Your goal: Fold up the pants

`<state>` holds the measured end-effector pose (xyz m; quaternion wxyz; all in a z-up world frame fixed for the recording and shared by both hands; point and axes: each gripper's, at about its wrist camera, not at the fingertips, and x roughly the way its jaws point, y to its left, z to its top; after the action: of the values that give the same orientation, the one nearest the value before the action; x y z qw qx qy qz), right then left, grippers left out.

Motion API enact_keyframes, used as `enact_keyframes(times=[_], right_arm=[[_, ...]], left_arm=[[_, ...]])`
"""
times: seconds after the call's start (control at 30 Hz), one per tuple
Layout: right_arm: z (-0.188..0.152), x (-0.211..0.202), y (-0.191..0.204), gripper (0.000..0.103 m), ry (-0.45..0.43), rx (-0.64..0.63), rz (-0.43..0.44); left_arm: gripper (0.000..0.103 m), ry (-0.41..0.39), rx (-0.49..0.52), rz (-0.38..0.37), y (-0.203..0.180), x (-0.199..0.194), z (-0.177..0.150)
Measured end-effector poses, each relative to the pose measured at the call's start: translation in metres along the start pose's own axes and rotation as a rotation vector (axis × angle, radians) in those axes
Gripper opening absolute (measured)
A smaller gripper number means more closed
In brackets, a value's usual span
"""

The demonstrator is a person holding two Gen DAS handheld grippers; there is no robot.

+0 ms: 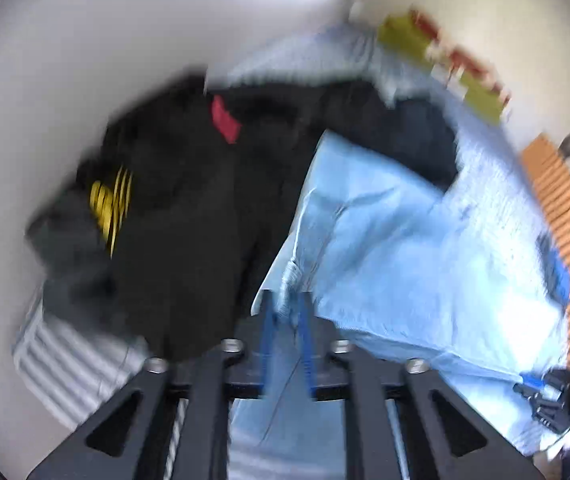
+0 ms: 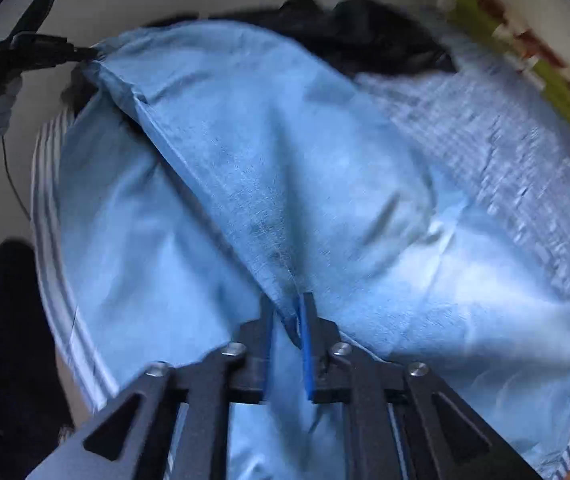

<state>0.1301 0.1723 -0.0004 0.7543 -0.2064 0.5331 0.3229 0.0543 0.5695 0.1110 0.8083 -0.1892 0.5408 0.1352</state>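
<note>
The light blue pants (image 1: 385,248) lie spread over a bed, and motion blurs both views. My left gripper (image 1: 287,300) is shut on a bunched edge of the pants, with cloth pinched between its blue pads. In the right wrist view the pants (image 2: 245,160) rise in a ridge toward my right gripper (image 2: 287,304), which is shut on a fold of them. Each gripper shows in the other's view: the right gripper (image 1: 541,384) at the lower right holds the pants' edge, and the left gripper (image 2: 81,54) at the upper left holds a corner.
A pile of black clothes (image 1: 189,200) with a yellow print and a red tag lies left of the pants. Beneath are a striped cloth (image 1: 69,360) and a patterned sheet (image 2: 485,140). A green and red box (image 1: 445,64) sits at the back, with orange slats (image 1: 565,216) to the right.
</note>
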Motion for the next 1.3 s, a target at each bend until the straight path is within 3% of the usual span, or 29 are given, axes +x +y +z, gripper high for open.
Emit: enact_keyframes(times=[0.07,0.17,0.27,0.37,0.43,0.5,0.53,0.57,0.63,0.7,0.83,0.93,1.07,1.13,1.2,1.3], right_arm=[[-0.013,-0.001,-0.004,0.025,0.0,0.032,0.04],[-0.021,-0.017,-0.027,0.026,-0.052,0.14,0.05],[-0.037,-0.045,-0.063,0.026,-0.132,0.273,0.014],[-0.065,-0.081,-0.112,0.028,-0.231,0.403,-0.092],[-0.083,-0.098,-0.145,0.036,-0.224,0.467,-0.175],[-0.105,-0.117,-0.185,0.037,-0.208,0.55,-0.263],[-0.118,-0.126,-0.205,0.037,-0.201,0.591,-0.292],[-0.131,-0.133,-0.225,0.038,-0.189,0.636,-0.31],[-0.159,-0.144,-0.261,0.043,-0.17,0.746,-0.333],[-0.19,-0.152,-0.297,0.047,-0.156,0.857,-0.361],[-0.239,-0.151,-0.336,0.048,-0.122,0.997,-0.367],[-0.262,-0.145,-0.363,0.049,-0.109,1.044,-0.347],[-0.268,-0.126,-0.399,0.051,-0.083,1.073,-0.355],[-0.269,-0.116,-0.417,0.053,-0.108,1.105,-0.329],[-0.27,-0.103,-0.433,0.062,-0.12,1.126,-0.303],[-0.272,-0.08,-0.451,0.062,-0.089,1.126,-0.306]], left_arm=[[0.021,-0.01,-0.007,0.042,0.007,-0.002,-0.006],[0.021,-0.035,-0.06,-0.006,0.006,-0.01,0.002],[0.021,-0.057,-0.026,-0.02,-0.023,-0.017,0.017],[0.024,-0.081,0.049,-0.07,-0.069,-0.023,0.028],[0.028,-0.087,0.106,-0.112,-0.11,-0.022,0.038],[0.034,-0.076,0.169,-0.146,-0.151,-0.014,0.044],[0.042,-0.064,0.192,-0.158,-0.171,-0.008,0.046],[0.052,-0.052,0.214,-0.171,-0.192,-0.001,0.048],[0.062,-0.029,0.272,-0.196,-0.233,0.015,0.047],[0.064,-0.005,0.332,-0.208,-0.272,0.032,0.046],[0.064,0.081,0.327,-0.249,-0.318,0.074,0.047],[0.065,0.107,0.323,-0.24,-0.335,0.098,0.047],[0.072,0.123,0.336,-0.205,-0.352,0.131,0.047],[0.076,0.141,0.338,-0.219,-0.357,0.144,0.047],[0.08,0.169,0.331,-0.243,-0.361,0.157,0.047],[0.082,0.19,0.345,-0.284,-0.371,0.17,0.044]])
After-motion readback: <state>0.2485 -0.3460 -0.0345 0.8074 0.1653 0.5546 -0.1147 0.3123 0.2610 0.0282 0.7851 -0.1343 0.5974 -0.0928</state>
